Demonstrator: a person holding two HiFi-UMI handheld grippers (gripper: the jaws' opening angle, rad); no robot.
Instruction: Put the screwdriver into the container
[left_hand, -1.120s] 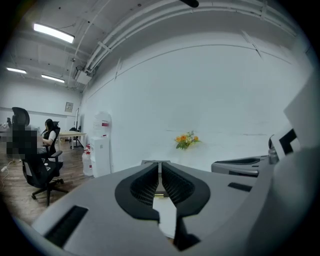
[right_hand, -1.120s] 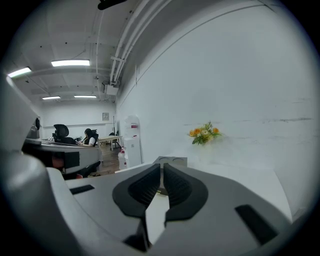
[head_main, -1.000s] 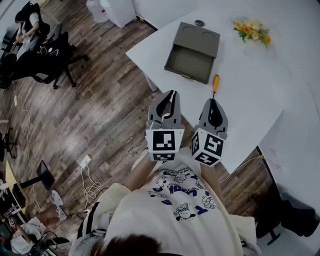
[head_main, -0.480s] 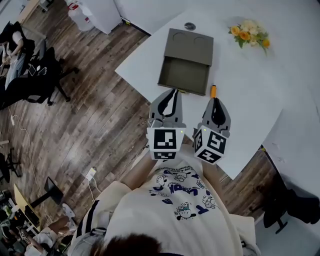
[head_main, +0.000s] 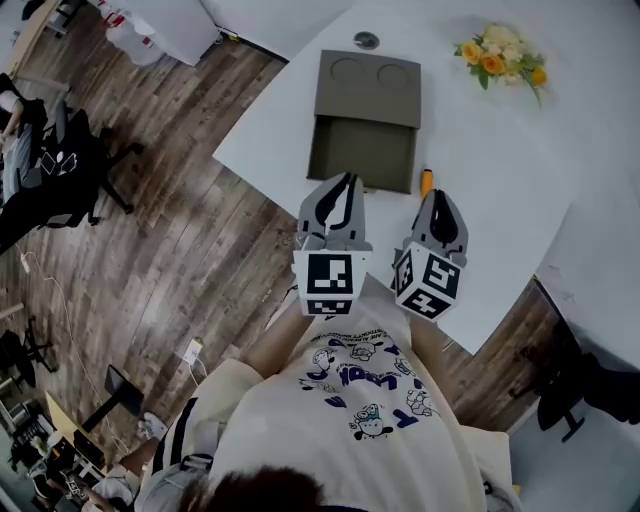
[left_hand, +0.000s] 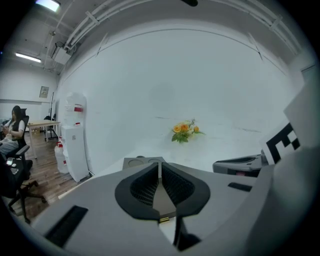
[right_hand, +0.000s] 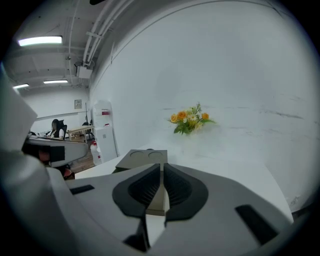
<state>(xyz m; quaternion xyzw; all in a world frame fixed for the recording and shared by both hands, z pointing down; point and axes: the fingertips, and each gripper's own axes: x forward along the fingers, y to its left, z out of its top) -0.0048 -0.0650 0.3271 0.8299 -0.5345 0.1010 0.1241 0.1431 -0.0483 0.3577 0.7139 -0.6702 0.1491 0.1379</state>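
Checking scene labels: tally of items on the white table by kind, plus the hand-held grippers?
container: 1
screwdriver: 1
flower bunch: 1
small round disc: 1
hand-held gripper: 2, the left hand-held gripper and the right hand-held gripper
Total: 6

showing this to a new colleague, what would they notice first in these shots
The left hand-held gripper and right hand-held gripper, both shut and empty, fill the middle of the head view. Just beyond them on the white table sits the grey container with its drawer open, the orange-handled screwdriver lying at its right. Orange flowers brighten the far side.
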